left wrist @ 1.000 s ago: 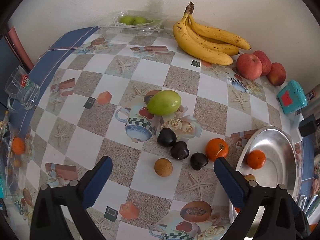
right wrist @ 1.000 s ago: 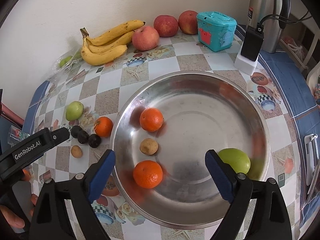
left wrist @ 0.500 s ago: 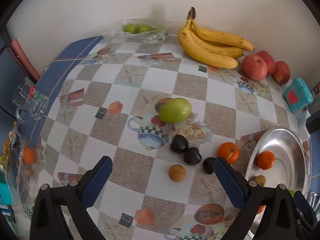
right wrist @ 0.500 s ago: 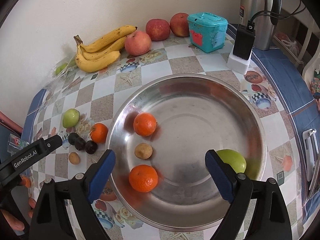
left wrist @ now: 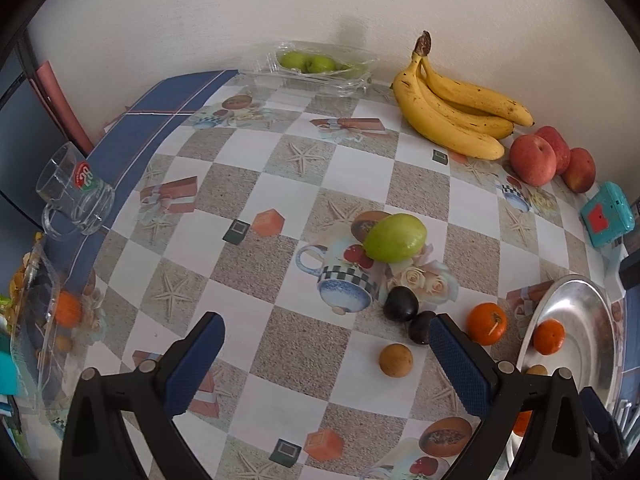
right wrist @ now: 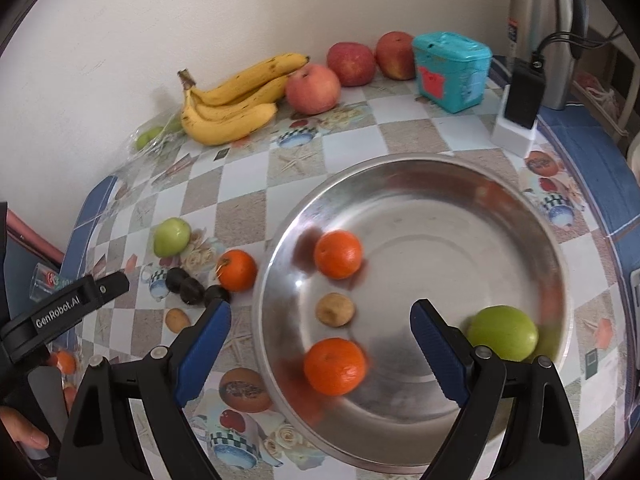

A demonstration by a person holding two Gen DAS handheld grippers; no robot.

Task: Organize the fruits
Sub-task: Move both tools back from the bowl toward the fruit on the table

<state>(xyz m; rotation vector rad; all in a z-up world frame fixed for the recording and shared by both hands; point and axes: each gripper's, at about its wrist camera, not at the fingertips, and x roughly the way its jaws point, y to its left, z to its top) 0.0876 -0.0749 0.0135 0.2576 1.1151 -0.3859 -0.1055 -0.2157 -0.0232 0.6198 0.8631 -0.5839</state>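
Observation:
My left gripper (left wrist: 326,340) is open and empty above the tablecloth. Ahead of it lie a green fruit (left wrist: 395,237), dark plums (left wrist: 401,304), a small brown fruit (left wrist: 395,361) and an orange (left wrist: 486,323), loose on the table. The steel bowl (right wrist: 520,216) holds two oranges (right wrist: 338,254), a brown fruit (right wrist: 335,309) and a green fruit (right wrist: 502,333). My right gripper (right wrist: 320,320) is open and empty over the bowl's near side. The bowl shows at the right in the left wrist view (left wrist: 592,304).
Bananas (left wrist: 448,116) and red apples (left wrist: 534,160) lie along the wall. A clear tray with green fruits (left wrist: 308,62) stands at the back. A glass mug (left wrist: 76,192) is at left. A teal box (right wrist: 452,70), charger (right wrist: 520,108) and flask (right wrist: 548,32) stand at the back right.
My left gripper has drawn back and to the left, so the loose fruits now sit further right. My right gripper has shifted right, away from the loose fruits. Both stayed open.

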